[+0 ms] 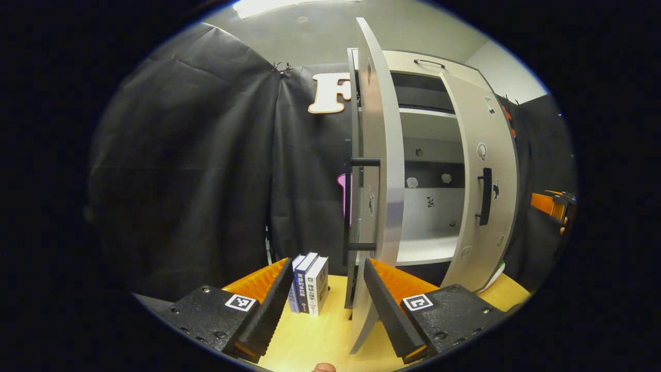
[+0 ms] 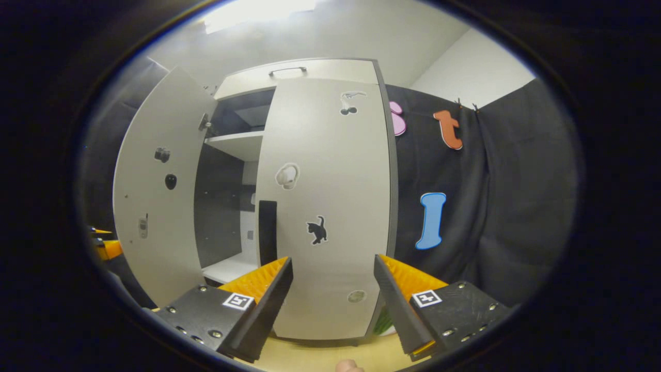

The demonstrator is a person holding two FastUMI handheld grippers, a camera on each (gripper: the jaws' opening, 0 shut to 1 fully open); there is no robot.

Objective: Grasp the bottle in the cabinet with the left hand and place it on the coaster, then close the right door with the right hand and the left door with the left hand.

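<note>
Grey-white cabinet [image 1: 428,155] fills 12 to 3 o'clock of the left gripper view, standing on the pale wood tabletop [image 1: 330,330]. Left door [image 1: 379,170] swung out edge-on toward camera, its black bar handle [image 1: 361,204] just past the fingertips; right door [image 1: 488,191] ajar, black handle [image 1: 484,196] facing in. Between the doors an open gap, white lower shelf [image 1: 426,250] bare where visible. Three books [image 1: 309,284] upright at 6 o'clock; spine writing too small to read. Left hand-held gripper [image 1: 324,299] spread wide, holding nothing, its right finger just beside the left door's edge; touching or not, cannot tell. Another orange gripper [image 1: 553,205] at 3 o'clock. Bottle and coaster: cannot locate.

Right gripper view: right door [image 2: 325,206] nearly face-on, cat sticker [image 2: 317,230] at centre, left door [image 2: 160,191] open at 9 o'clock, dark gap between. Right hand-held gripper [image 2: 333,294] spread wide, empty, fingers in front of the door's lower part. A green object [image 2: 383,321] peeks out at the door's lower corner.
</note>
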